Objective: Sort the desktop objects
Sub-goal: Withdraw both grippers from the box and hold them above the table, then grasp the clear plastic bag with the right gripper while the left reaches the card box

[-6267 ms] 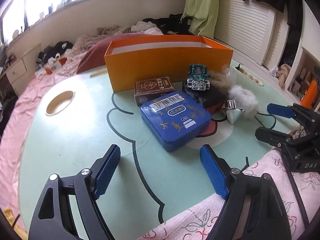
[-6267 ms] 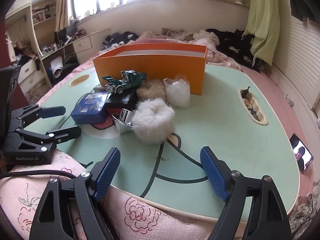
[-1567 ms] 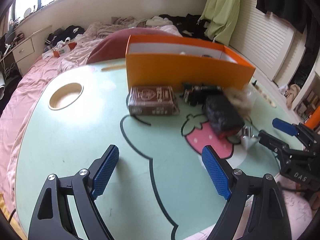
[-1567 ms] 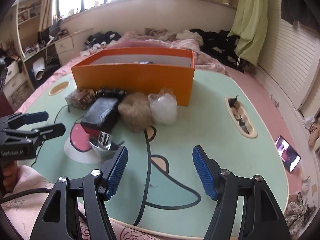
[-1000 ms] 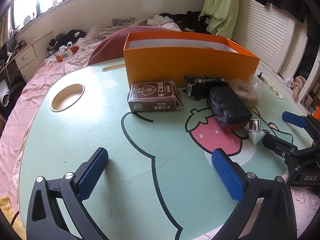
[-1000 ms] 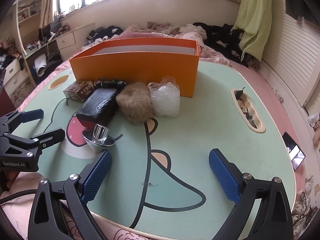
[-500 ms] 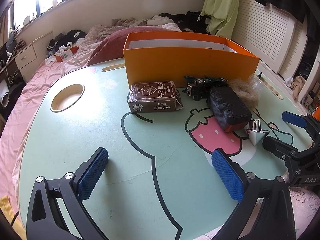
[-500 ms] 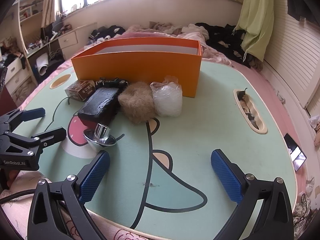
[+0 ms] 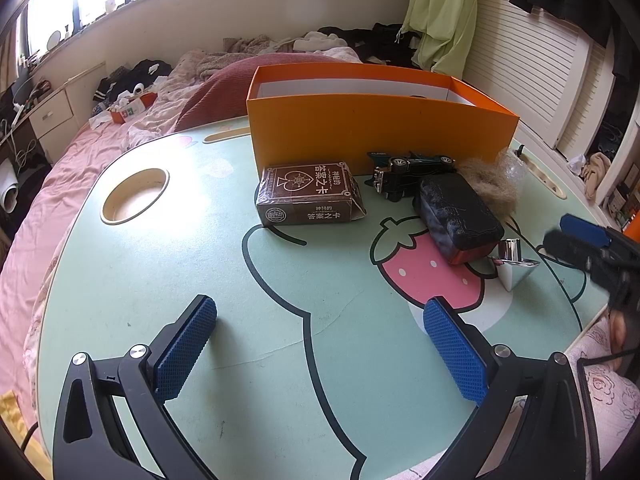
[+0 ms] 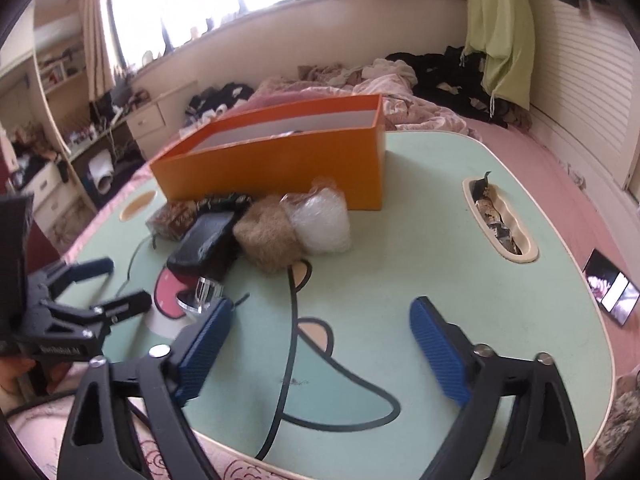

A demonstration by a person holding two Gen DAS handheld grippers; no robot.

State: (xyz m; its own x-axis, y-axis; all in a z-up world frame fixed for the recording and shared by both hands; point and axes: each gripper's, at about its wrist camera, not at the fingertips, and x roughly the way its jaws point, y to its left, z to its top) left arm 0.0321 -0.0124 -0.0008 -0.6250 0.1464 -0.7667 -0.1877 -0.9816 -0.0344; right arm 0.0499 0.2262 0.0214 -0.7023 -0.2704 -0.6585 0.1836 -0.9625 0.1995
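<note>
Hovering over the mint-green table [image 9: 120, 280], the left gripper [image 9: 320, 344] stands spread, nothing between its pads. The right gripper [image 10: 320, 344], jaws just narrowing yet still apart and empty, sits beside a chrome knob [image 10: 202, 294]. Beyond: black case [image 9: 460, 216], brown card box [image 9: 306, 194], toy car [image 9: 408, 174], tan fur puff [image 10: 268, 238], clear plastic bag [image 10: 322, 222], all crowded against the orange box [image 9: 380, 132].

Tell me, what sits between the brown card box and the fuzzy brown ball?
In the left wrist view, a toy car and a black pouch lie between the card box and the fuzzy ball.
</note>
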